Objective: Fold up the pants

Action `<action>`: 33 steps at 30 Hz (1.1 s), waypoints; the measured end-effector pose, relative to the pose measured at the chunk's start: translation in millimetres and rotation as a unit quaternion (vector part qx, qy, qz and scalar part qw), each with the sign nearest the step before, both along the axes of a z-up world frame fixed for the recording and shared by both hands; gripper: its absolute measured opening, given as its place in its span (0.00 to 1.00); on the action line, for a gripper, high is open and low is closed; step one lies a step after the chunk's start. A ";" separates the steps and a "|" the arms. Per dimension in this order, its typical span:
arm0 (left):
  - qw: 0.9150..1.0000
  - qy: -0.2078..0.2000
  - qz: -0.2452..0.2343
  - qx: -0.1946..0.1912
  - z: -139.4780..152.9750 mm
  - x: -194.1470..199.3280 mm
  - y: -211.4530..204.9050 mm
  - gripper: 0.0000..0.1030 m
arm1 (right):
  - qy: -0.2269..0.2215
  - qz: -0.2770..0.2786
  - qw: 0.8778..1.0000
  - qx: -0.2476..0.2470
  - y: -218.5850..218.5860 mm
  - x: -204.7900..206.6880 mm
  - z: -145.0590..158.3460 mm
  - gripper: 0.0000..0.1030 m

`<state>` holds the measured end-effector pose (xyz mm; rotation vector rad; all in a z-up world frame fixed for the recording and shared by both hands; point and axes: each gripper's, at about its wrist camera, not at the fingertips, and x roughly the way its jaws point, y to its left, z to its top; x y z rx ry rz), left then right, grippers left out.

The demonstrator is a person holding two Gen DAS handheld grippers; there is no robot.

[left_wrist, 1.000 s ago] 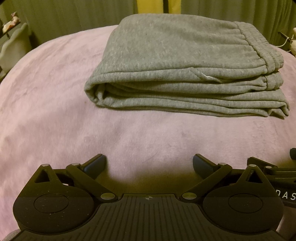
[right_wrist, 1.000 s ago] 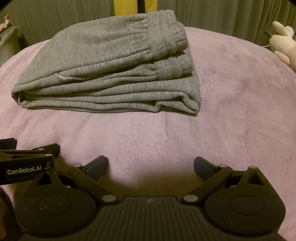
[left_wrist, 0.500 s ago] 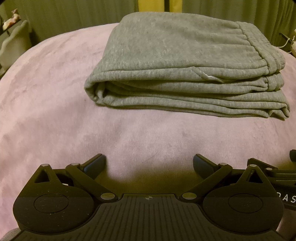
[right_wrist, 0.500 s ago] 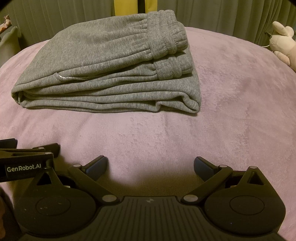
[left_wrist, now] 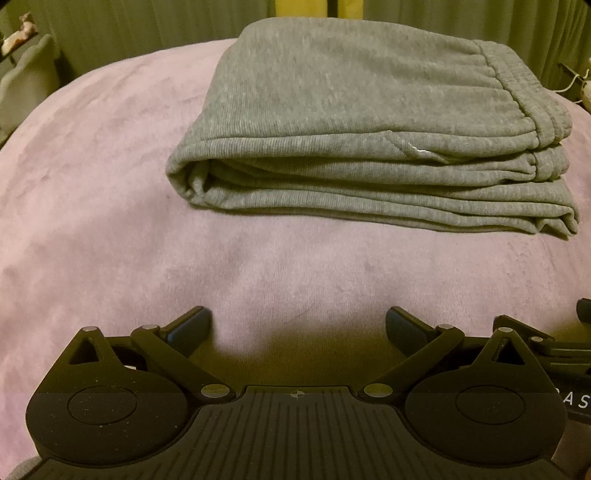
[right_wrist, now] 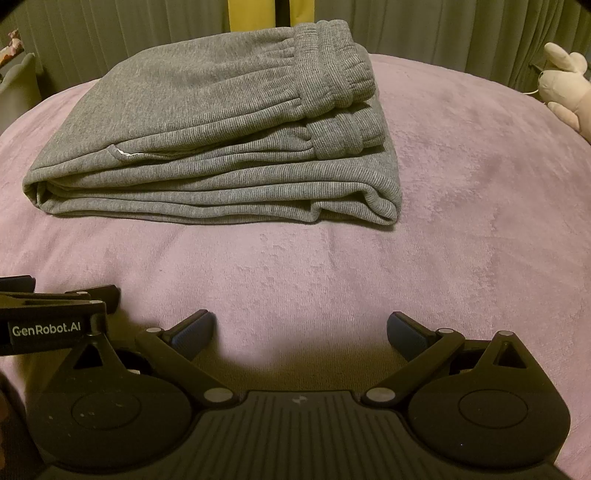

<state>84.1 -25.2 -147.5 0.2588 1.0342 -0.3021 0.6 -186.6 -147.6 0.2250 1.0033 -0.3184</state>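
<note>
Grey sweatpants (left_wrist: pixel 351 122) lie folded in a compact layered stack on the pink blanket (left_wrist: pixel 110 221), waistband on the right side. They also show in the right wrist view (right_wrist: pixel 207 140), left of centre. My left gripper (left_wrist: pixel 299 325) is open and empty, low over the blanket, well short of the stack. My right gripper (right_wrist: pixel 301 328) is open and empty too, beside the left one and the same distance back. The left gripper's body (right_wrist: pixel 48 321) shows at the left edge of the right wrist view.
The pink blanket (right_wrist: pixel 461 221) covers the whole surface. A pale stuffed toy (right_wrist: pixel 565 85) sits at the far right edge. Green curtains (right_wrist: pixel 443 29) hang behind. A pale cushion-like object (left_wrist: pixel 26 81) stands at the far left.
Both views have shifted very slightly; the pants stack has not moved and both grippers stay open and empty.
</note>
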 end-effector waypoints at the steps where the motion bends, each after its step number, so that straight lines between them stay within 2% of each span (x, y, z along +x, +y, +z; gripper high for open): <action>1: 1.000 0.000 0.000 0.000 -0.2 0.7 0.0 1.00 | 0.000 0.000 1.000 0.000 0.0 -0.1 0.1 0.97; 33: 1.000 0.004 0.002 0.000 -1.2 3.2 -0.4 1.00 | 0.000 -0.001 1.000 -0.001 0.1 -0.6 -0.7 0.97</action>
